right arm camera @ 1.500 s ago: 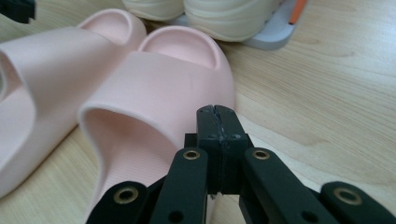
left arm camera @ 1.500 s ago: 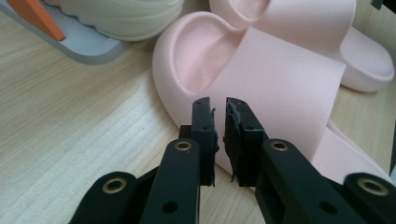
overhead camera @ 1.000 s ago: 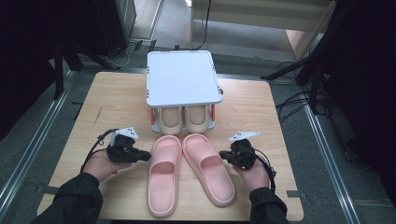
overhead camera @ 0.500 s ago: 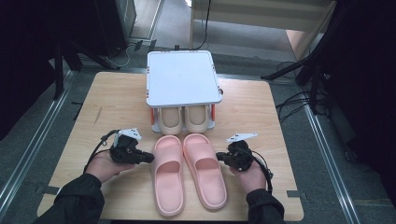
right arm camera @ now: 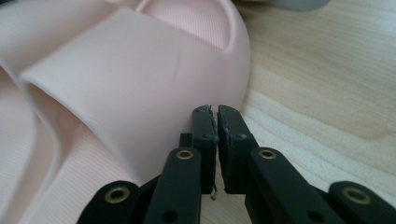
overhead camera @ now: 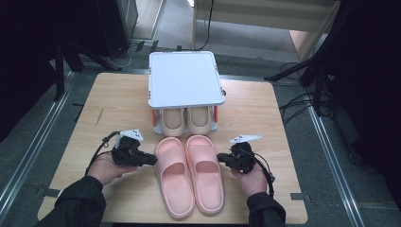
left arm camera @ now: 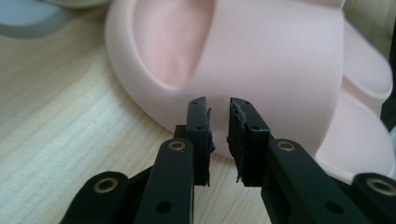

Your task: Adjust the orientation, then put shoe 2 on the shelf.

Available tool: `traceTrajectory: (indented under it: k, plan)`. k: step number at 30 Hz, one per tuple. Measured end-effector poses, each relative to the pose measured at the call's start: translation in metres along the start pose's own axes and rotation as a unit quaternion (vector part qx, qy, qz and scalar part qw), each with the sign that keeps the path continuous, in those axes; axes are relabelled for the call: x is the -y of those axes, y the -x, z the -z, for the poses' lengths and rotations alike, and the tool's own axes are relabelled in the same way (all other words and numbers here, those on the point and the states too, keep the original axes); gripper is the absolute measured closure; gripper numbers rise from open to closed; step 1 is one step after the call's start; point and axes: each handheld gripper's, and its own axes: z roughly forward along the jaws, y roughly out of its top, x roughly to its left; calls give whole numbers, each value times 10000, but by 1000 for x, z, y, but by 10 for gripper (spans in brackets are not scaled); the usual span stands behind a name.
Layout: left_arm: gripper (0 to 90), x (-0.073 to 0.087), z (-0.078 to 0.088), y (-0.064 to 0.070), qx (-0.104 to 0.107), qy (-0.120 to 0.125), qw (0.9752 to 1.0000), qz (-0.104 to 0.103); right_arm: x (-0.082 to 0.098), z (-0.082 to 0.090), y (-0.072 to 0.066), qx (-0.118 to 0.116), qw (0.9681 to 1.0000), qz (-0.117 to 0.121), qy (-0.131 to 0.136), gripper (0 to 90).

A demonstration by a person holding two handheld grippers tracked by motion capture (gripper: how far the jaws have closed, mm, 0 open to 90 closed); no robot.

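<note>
1. The light wooden table (overhead camera: pixel 113 109) carries everything; the person's dark-sleeved forearms come in over its near edge.
2. A small white-topped shoe rack with orange posts (overhead camera: pixel 185 78) stands at the far middle of the table, and a pair of beige slippers (overhead camera: pixel 185 120) sits on its lower level, toes toward the person.
3. A pair of pink foam slide slippers lies flat on the wood just in front of the rack, side by side and touching along their inner edges, heels toward the person: the left pink slipper (overhead camera: pixel 174 177) and the right pink slipper (overhead camera: pixel 205 172).
4. The left gripper (overhead camera: pixel 150 161) rests level at the outer side of the left pink slipper (left arm camera: pixel 261 60), beside its strap. Its jaws have just been opening; a narrow gap shows between them, with nothing pinched, and the tips are at the slipper's outer edge.
5. The right gripper (overhead camera: pixel 221 158) rests level at the outer side of the right pink slipper (right arm camera: pixel 130 88). Its jaws have just been opening too, yet only a sliver separates the pads (right arm camera: pixel 206 126), and nothing lies between them.
</note>
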Motion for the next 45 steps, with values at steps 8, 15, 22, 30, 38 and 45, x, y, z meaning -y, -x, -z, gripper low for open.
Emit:
traceTrajectory:
  k: [8, 15, 22, 30, 38, 45]
  plan:
    - [698, -4, 16, -2, -56, 244, 9997, 84, -3, 16, -7, -138, 9987, 21, 494, 766]
    - [584, -9, 26, -1, -159, 291, 9993, 154, -3, 29, -20, -330, 9965, 55, 766, 672]
    - [488, -14, 33, -4, -123, 373, 9989, 272, 1, 37, -38, -397, 9944, 116, 969, 643]
    - [447, -20, 39, -11, -182, 487, 9980, 356, 9, 35, -60, -410, 9941, 179, 986, 588]
    - [440, -28, 38, -18, -161, 506, 9979, 359, 18, 20, -80, -256, 9961, 329, 775, 567]
    - [449, -33, 42, -24, -141, 608, 9974, 373, 20, 5, -90, -88, 9967, 261, 768, 543]
